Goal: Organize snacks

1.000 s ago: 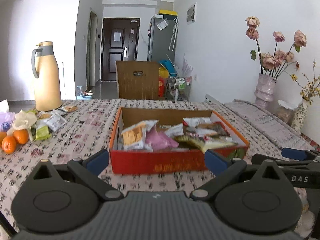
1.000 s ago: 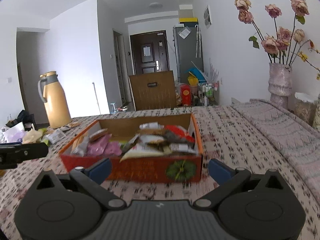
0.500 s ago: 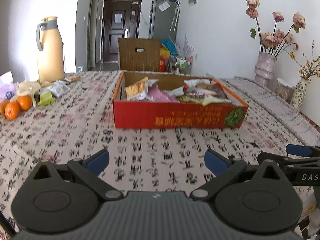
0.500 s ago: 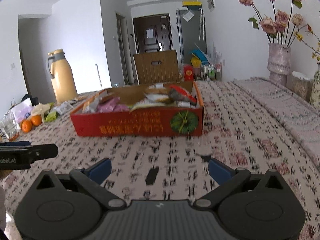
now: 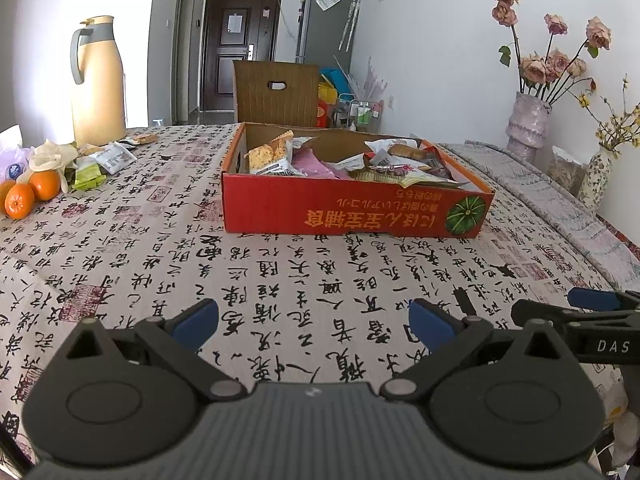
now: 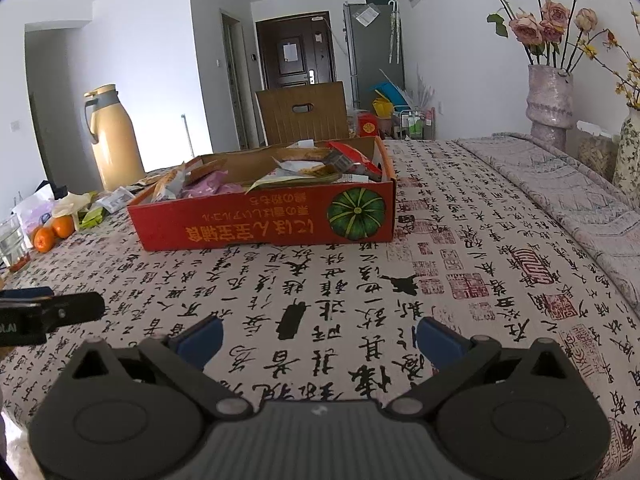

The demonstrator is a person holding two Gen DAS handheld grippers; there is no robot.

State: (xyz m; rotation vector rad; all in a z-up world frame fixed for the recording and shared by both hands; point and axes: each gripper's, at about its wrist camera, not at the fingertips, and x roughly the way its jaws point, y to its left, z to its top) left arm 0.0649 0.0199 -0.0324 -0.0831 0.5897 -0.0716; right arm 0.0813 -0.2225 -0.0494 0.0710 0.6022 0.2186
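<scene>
A red cardboard box (image 5: 352, 210) (image 6: 264, 228) full of snack packets (image 5: 276, 158) (image 6: 304, 172) stands in the middle of the table. My left gripper (image 5: 312, 324) is open and empty, low over the tablecloth well in front of the box. My right gripper (image 6: 318, 338) is open and empty too, beside the left one at the near edge. The right gripper's arm shows at the right of the left wrist view (image 5: 580, 320). Loose snack packets (image 5: 108, 158) lie at the far left by the jug.
A yellow thermos jug (image 5: 98, 84) stands at the back left, with oranges (image 5: 30, 194) and a glass (image 6: 10, 240) near it. Vases of flowers (image 5: 528, 124) (image 6: 550, 104) stand along the right wall. A wooden chair (image 5: 276, 94) is behind the table.
Both grippers have pulled back from the box towards the near table edge, so the box now looks farther away. Both stay open and empty.
</scene>
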